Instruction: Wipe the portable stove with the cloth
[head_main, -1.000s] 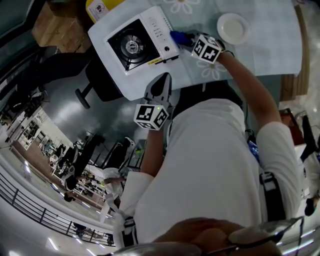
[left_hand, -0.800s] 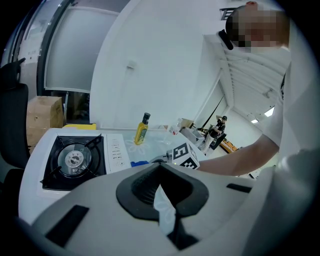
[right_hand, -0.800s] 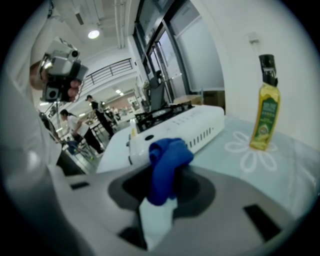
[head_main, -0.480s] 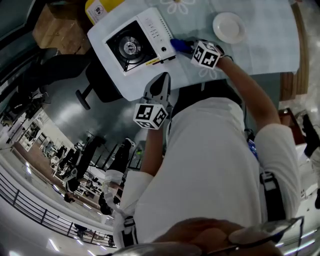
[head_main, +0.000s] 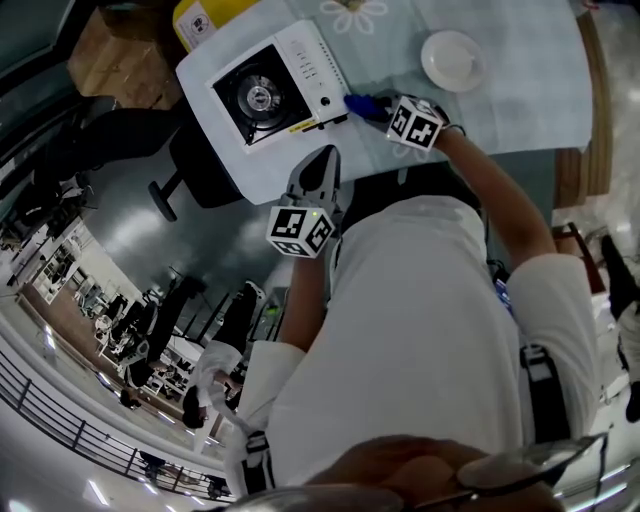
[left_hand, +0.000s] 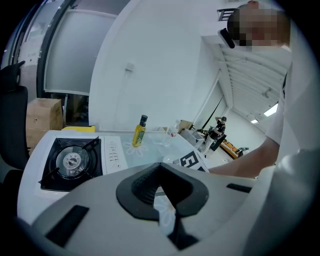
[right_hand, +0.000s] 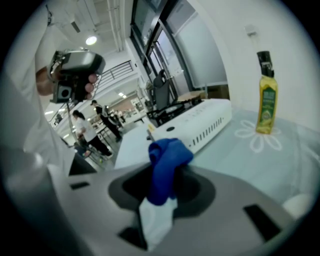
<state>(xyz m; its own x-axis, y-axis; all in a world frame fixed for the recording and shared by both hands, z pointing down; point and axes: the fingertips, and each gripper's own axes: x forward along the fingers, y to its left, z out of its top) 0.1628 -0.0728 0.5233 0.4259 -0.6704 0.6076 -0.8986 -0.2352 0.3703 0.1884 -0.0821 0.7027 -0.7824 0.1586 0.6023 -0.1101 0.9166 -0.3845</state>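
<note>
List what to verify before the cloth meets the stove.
1. Grip: ok. The right gripper is shut on the blue cloth.
2. Cloth on the stove: not ok. It hangs beside the stove's edge, not on top.
3. Left gripper: ok. It is shut, empty and short of the stove.
4. Burner: ok. Nothing sits on it.
5. Bottle: ok. It stands upright, apart from the stove.
6. Gas shut off: cannot tell.

Bare surface (head_main: 520, 100) is left open between the portable stove (head_main: 270, 85) and a white plate (head_main: 452, 60); the strip just beside the stove is occupied by the right claw (head_main: 370, 105), clamped on a blue cloth (right_hand: 167, 155).
</note>
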